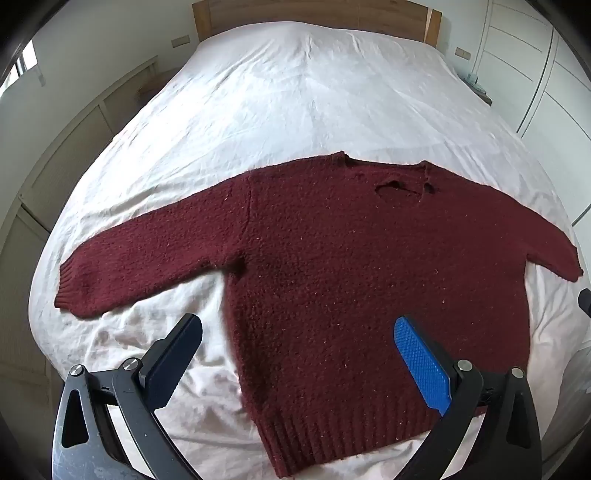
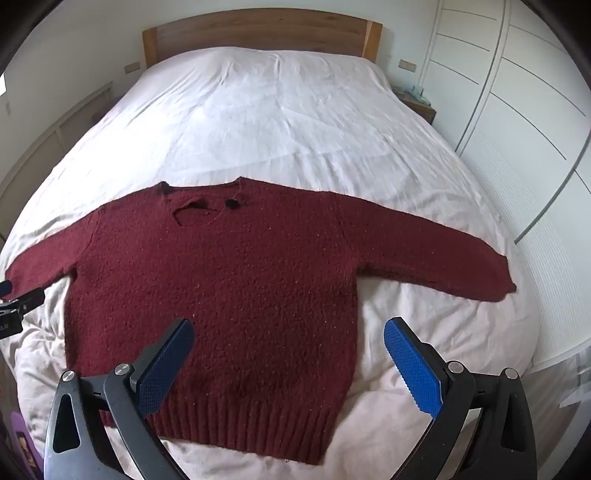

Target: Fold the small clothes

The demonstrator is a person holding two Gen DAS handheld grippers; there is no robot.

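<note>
A dark red knitted sweater (image 1: 332, 266) lies flat on the white bed sheet (image 1: 295, 92), sleeves spread out to both sides, ribbed hem nearest me and neckline far. It has holes near the neckline. It also shows in the right wrist view (image 2: 236, 280). My left gripper (image 1: 297, 325) is open and empty, above the lower left part of the sweater body. My right gripper (image 2: 288, 330) is open and empty, above the lower right part of the body. The left gripper's tip (image 2: 14, 306) shows at the left edge of the right wrist view.
A wooden headboard (image 2: 258, 29) stands at the far end of the bed. White wardrobe doors (image 2: 517, 92) line the right side. A small bedside table (image 2: 417, 99) sits at the far right. Low panelled cabinets (image 1: 55, 166) run along the left.
</note>
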